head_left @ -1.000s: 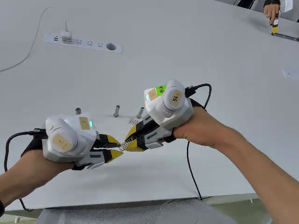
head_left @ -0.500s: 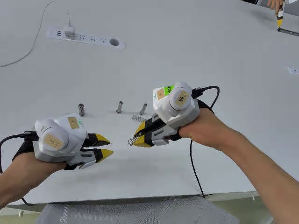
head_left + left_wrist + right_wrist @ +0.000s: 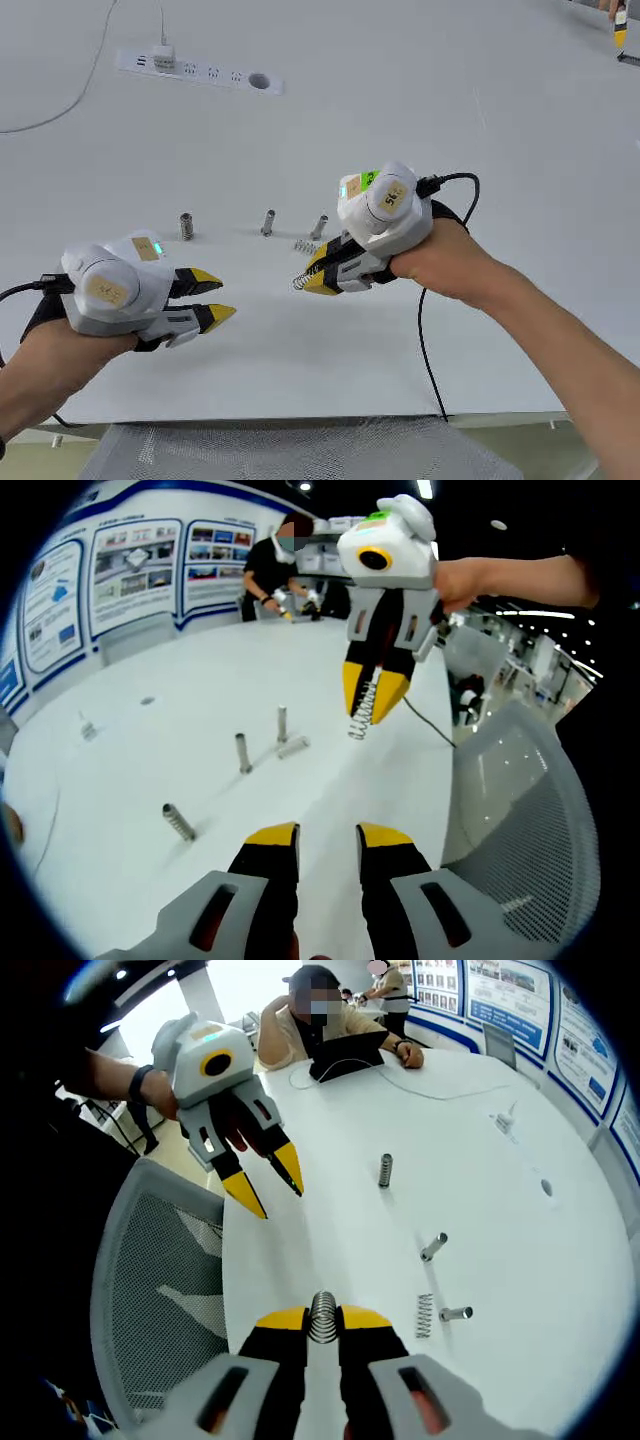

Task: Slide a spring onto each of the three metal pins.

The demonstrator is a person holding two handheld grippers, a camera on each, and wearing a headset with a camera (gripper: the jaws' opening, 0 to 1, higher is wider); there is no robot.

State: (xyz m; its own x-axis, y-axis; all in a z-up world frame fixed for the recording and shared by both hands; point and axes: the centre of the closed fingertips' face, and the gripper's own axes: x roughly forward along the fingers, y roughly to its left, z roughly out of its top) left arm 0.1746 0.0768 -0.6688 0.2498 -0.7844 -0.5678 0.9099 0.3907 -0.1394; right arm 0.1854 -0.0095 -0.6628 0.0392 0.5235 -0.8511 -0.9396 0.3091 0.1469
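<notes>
Right gripper (image 3: 318,278): clamped on a spring (image 3: 300,283), which juts forward past the tips.
Left gripper (image 3: 220,296): jaws apart, empty.
Bare pin (image 3: 319,227): standing just beyond the held spring, nearer the right hand.

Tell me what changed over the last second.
The left gripper, which met the right gripper at the spring, has drawn back leftward and stands open; the right gripper keeps the spring clamped. Pins and the loose spring on the table stayed.

left gripper (image 3: 222,296) held with jaws apart, right gripper (image 3: 314,274) facing it, clamped on a spring (image 3: 300,282)
</notes>
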